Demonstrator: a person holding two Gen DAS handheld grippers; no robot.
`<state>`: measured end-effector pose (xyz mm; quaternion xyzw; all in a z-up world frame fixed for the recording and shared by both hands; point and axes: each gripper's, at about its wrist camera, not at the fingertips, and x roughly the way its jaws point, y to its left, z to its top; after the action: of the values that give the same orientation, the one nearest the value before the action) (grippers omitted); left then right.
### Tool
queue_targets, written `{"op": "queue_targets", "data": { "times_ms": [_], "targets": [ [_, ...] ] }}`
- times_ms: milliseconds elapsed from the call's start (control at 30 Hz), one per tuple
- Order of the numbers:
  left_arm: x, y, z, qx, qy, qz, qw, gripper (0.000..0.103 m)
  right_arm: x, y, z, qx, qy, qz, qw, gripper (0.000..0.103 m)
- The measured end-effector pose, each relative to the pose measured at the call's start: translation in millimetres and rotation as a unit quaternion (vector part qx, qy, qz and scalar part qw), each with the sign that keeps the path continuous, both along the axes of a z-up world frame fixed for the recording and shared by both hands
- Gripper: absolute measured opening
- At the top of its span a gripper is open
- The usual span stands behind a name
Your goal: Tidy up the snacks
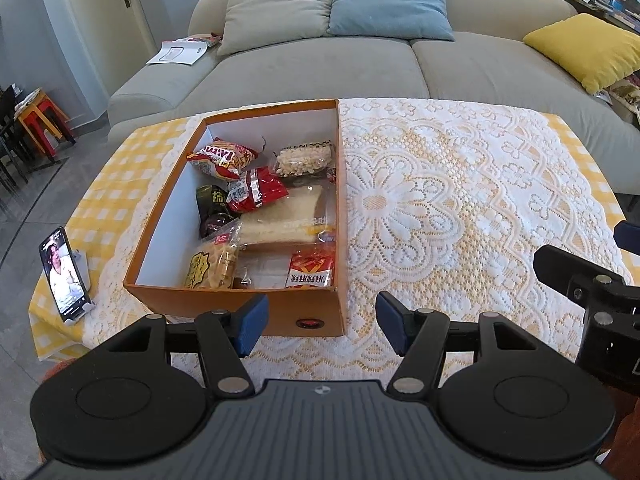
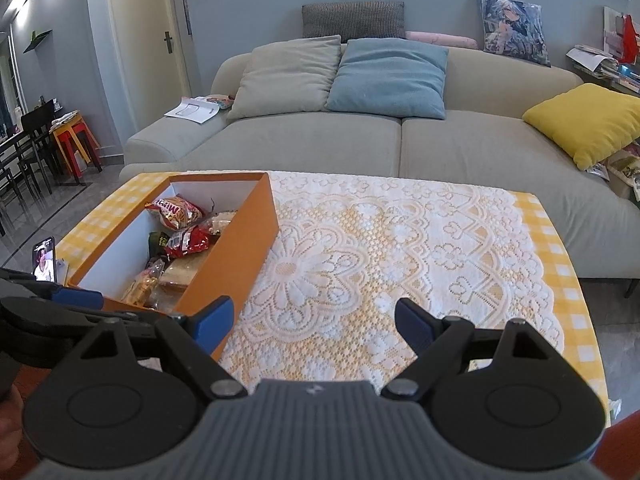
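An orange cardboard box (image 1: pixel 168 216) with a white inside sits on the left of the lace-covered table and also shows in the right wrist view (image 2: pixel 240 240). It holds several snack packets: a red-and-yellow chip bag (image 1: pixel 222 158), a clear bag of pale nuts (image 1: pixel 304 160), a red packet (image 1: pixel 258 190), wrapped sliced bread (image 1: pixel 286 218) and a red noodle-style pack (image 1: pixel 312 270). My left gripper (image 1: pixel 320 326) is open and empty, just in front of the box's near wall. My right gripper (image 2: pixel 314 322) is open and empty, to the right of the box over the lace cloth (image 2: pixel 380 248).
A phone on a stand (image 1: pixel 64 272) plays a video at the table's left front corner. A grey sofa (image 1: pixel 360 68) with cushions stands behind the table. The other gripper's black frame (image 1: pixel 592 296) shows at the right edge of the left wrist view.
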<state>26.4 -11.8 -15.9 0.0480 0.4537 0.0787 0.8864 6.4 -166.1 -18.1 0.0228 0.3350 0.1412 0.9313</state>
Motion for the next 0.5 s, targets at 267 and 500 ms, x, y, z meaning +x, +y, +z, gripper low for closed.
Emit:
{"op": "queue_targets", "data": {
  "times_ms": [267,500],
  "targets": [
    [-1.0,-0.6,1.5,-0.002,-0.003,-0.001,1.0000,0.072,-1.5,-1.1,1.0,0.000,-0.004,-0.006,1.000,0.085],
    [-1.7,-1.8,3.3,0.001,-0.007,-0.002,1.0000,0.072,-2.5,-2.9,2.8,0.002,-0.007,-0.006,1.000,0.085]
  ]
}}
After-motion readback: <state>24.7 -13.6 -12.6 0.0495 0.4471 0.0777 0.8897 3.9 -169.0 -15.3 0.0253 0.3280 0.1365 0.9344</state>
